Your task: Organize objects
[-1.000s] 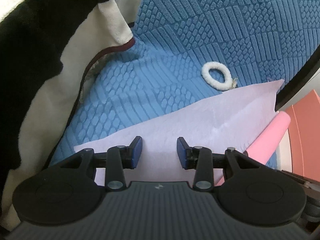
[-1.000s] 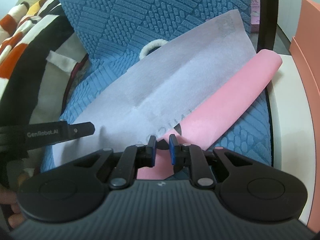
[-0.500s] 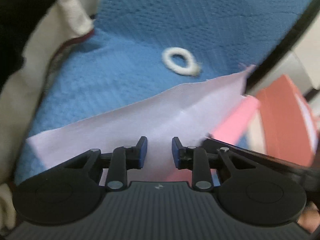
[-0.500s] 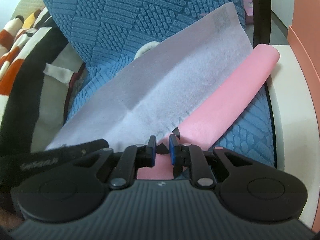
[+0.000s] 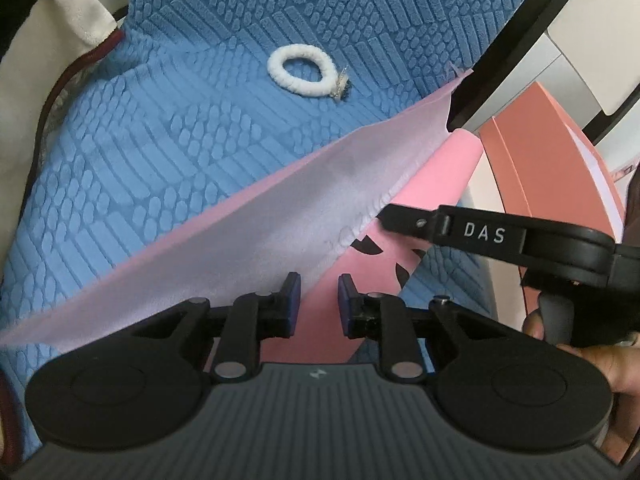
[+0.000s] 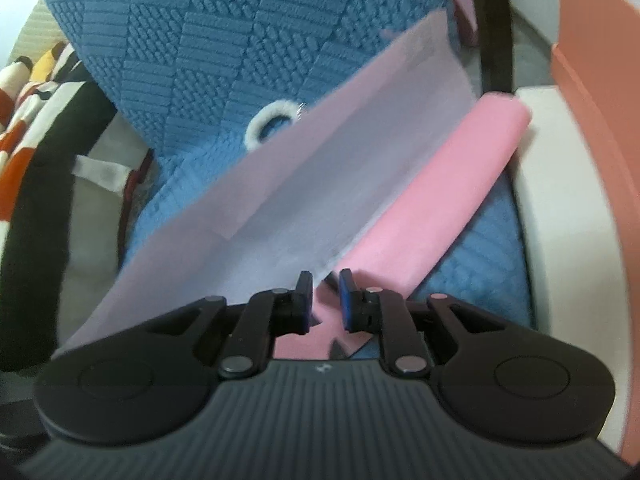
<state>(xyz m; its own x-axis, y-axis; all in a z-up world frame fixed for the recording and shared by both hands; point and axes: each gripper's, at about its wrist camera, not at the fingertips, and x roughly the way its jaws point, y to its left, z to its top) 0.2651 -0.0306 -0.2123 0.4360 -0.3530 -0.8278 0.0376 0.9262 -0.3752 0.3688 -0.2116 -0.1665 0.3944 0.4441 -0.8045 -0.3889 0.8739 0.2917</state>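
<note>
Left gripper (image 5: 316,300): blue-padded jaws parted a little, nothing between them; they hover over the near end of the pink soft bag printed with black marks (image 5: 424,196). Right gripper (image 6: 322,298): jaws likewise slightly apart, straddling the near corner where the bag's pale lilac flap (image 6: 320,184) meets the pink body; I cannot tell whether the pads touch the fabric, and no pinch is evident. In the left view the right gripper's finger comes in from the right, its tip at the flap's frayed edge.

Task things: the bag lies on the blue quilted textured blanket (image 5: 168,140), flap raised. A white fuzzy ring-shaped hair tie (image 5: 302,70) sits on the blanket beyond the flap, apart from the bag. A salmon-coloured cardboard box (image 6: 592,80) stands at the right, on a white surface.

Progress (judgement): early. The bag is open, nothing is seen inside, and the hair tie is untouched; loading and putting away remain.

Versus 1.0 s ago: the right jaws were nearly closed at the bag's corner, now wider. The left gripper was over the lilac flap with a wider gap, now narrower and shifted over the pink body
</note>
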